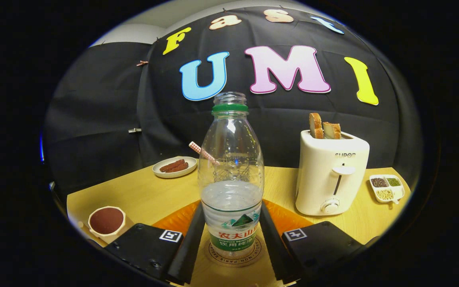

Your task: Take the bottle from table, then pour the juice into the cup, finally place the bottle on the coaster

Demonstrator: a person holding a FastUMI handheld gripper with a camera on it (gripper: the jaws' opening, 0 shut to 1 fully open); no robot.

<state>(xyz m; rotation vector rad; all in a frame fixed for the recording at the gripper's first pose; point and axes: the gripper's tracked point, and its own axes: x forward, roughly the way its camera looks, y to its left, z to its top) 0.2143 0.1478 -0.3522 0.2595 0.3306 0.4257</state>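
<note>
Gripper view: gripper (231,239) fingers clasp the upright bottle (231,179) at 6 o'clock, standing it on the coaster (235,257).

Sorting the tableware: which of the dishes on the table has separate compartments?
The small white dish right of the toaster, holding three kinds of grains; the round plate doesn't.

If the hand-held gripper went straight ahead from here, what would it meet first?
The bottle: it already stands between the hand-held gripper fingers, on the coaster, so the palm would likely push it.
</note>
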